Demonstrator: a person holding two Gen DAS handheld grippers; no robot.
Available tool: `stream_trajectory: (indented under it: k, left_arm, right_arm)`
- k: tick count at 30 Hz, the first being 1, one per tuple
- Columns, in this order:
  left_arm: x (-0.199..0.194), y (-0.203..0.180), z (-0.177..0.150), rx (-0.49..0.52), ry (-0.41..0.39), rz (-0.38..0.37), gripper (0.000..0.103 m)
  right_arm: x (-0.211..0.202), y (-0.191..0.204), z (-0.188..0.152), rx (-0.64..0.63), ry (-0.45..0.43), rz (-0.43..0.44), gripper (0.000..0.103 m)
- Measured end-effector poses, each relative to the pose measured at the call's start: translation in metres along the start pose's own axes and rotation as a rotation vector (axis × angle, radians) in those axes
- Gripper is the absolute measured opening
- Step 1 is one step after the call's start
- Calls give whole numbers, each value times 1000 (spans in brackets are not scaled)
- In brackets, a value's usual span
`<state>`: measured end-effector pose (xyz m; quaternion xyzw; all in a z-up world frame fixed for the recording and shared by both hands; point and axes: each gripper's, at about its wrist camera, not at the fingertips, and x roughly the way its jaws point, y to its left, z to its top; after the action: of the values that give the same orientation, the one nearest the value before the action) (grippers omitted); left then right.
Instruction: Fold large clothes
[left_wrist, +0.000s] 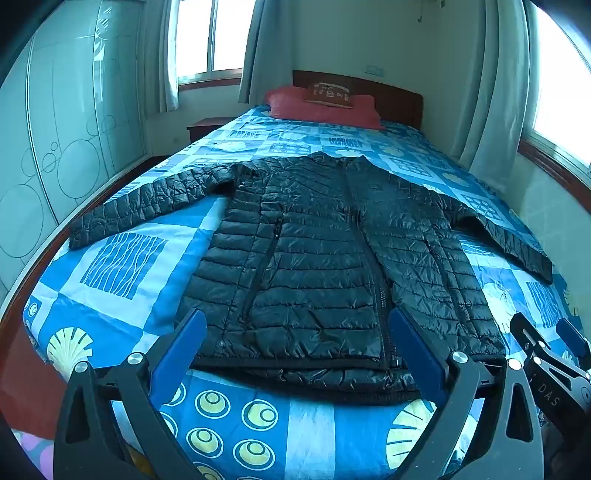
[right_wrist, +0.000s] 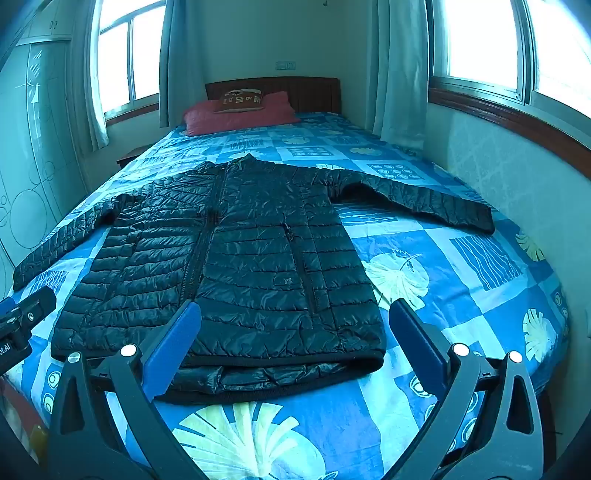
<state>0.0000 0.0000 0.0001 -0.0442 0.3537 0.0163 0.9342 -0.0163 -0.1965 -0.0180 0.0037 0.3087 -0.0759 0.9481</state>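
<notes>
A black quilted puffer jacket (left_wrist: 314, 251) lies flat and zipped on the bed, front up, both sleeves spread out to the sides; it also shows in the right wrist view (right_wrist: 251, 251). My left gripper (left_wrist: 297, 332) is open and empty, held just above the jacket's hem, left of the zip. My right gripper (right_wrist: 295, 325) is open and empty over the hem's right part. The right gripper shows at the right edge of the left wrist view (left_wrist: 546, 347). The left gripper shows at the left edge of the right wrist view (right_wrist: 26, 314).
The bed (left_wrist: 122, 266) has a blue patterned cover. A red pillow (left_wrist: 325, 107) with a brown cushion lies at the wooden headboard. A wardrobe (left_wrist: 55, 129) stands left, a nightstand (left_wrist: 207, 127) beside the bed, a wall with windows and curtains right (right_wrist: 498, 166).
</notes>
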Motion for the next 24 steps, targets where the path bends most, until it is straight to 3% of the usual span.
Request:
stream_trajectory:
  k: [24]
  left_arm:
    - [-3,-2,0,1,-4,-5,98]
  right_arm:
    - [1,1,0,-2,-6,-3,101]
